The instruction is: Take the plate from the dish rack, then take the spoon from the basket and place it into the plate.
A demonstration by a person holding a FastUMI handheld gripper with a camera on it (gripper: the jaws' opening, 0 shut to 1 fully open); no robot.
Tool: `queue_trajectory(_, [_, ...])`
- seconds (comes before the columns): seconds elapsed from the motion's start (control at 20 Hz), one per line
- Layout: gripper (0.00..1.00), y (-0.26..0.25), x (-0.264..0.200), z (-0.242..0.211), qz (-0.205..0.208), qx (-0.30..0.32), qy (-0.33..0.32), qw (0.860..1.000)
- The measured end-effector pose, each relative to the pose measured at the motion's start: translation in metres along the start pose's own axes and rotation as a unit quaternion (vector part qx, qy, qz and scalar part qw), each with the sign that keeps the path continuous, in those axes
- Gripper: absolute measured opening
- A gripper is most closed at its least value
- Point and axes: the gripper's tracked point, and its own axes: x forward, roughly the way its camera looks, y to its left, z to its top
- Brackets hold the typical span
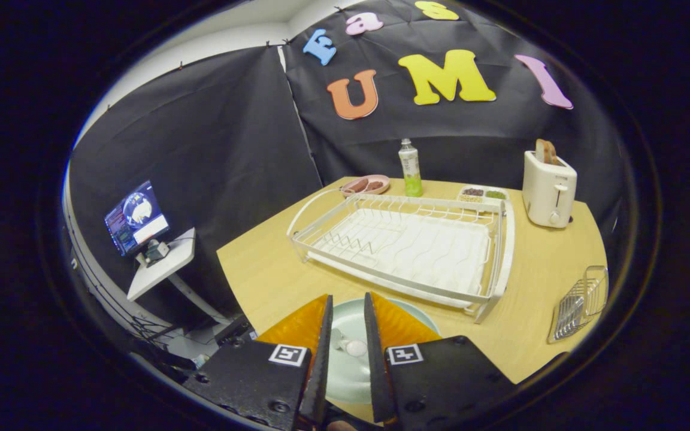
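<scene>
A: Plate (348, 371) flat on bench (261, 275), out of dish rack (405, 245), right under tool (348, 317). Spoon?

B: Pale spoon (350, 346) lying in plate, between fingers, looks done. Tool released, narrow gap, gripping nothing. Wire basket (581, 302) well apart, beyond rack corner.

A: Risks?

B: Fingers straddle spoon closely; careless lift could catch it, flick it off plate. Plate near bench edge, nudge could push it over.

Wooden surface (261, 272), bearing: white dish rack (405, 248), pale plate (345, 371), toaster (548, 188), bottle (409, 169), pink dish (366, 184), snack tray (483, 194), wire basket (581, 302).
</scene>
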Motion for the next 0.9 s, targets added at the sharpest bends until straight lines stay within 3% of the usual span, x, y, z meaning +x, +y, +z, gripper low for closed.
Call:
queue_trajectory(0.25, [0.47, -0.007, -0.006, 0.004, -0.022, -0.006, -0.02, 1.0])
queue_trajectory(0.5, [0.84, -0.024, -0.028, 0.026, -0.092, -0.025, -0.089, 0.991])
queue_trajectory(0.7, [0.95, -0.039, -0.064, 0.047, -0.172, -0.035, -0.174, 0.969])
queue_trajectory(0.9, [0.97, -0.042, -0.099, 0.043, -0.226, -0.022, -0.218, 0.949])
